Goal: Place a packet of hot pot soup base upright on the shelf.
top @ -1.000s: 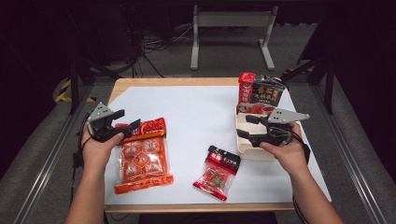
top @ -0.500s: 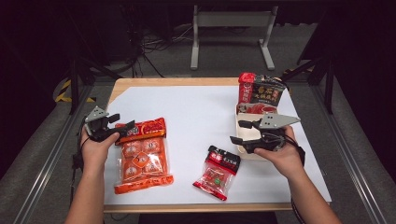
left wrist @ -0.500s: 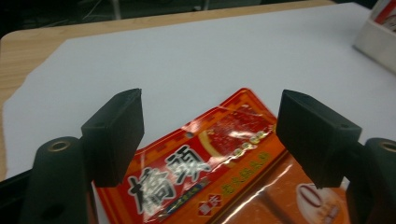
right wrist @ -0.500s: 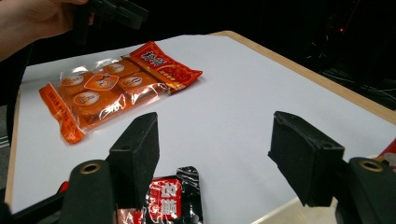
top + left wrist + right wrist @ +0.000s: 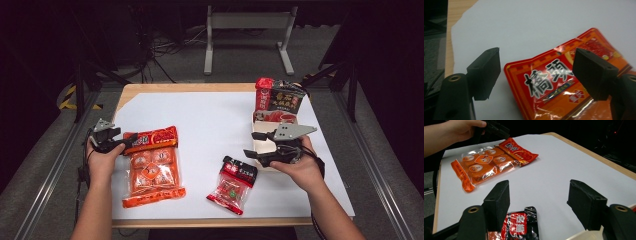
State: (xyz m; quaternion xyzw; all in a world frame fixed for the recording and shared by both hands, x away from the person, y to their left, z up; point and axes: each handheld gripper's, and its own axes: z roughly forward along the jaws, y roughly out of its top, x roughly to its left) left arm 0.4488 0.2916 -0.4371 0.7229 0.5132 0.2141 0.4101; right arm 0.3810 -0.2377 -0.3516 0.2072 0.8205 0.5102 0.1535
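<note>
A big orange snack packet (image 5: 152,167) with a red header lies flat at the left of the white sheet. My left gripper (image 5: 126,143) is low at the header's left corner. Its jaws stand open in the left gripper view (image 5: 536,67), with the header (image 5: 554,82) between them and a gap at the left pad. A small red and black packet (image 5: 232,182) lies near the front edge. Just right of it and higher, my right gripper (image 5: 251,144) is open with nothing between its jaws. The right gripper view (image 5: 539,197) has that small packet (image 5: 520,226) below the jaws.
A shallow white tray (image 5: 265,145) sits at the right of the sheet, under the right gripper's body. Red and dark packets (image 5: 277,100) stand at its far end. The white sheet (image 5: 210,120) covers most of the wooden table (image 5: 165,88). Dark floor and a metal stand lie beyond.
My left gripper has sunk and drawn slightly left, down to the orange packet's header corner. The right gripper has shifted a little toward the near left. Both packets lie as before.
</note>
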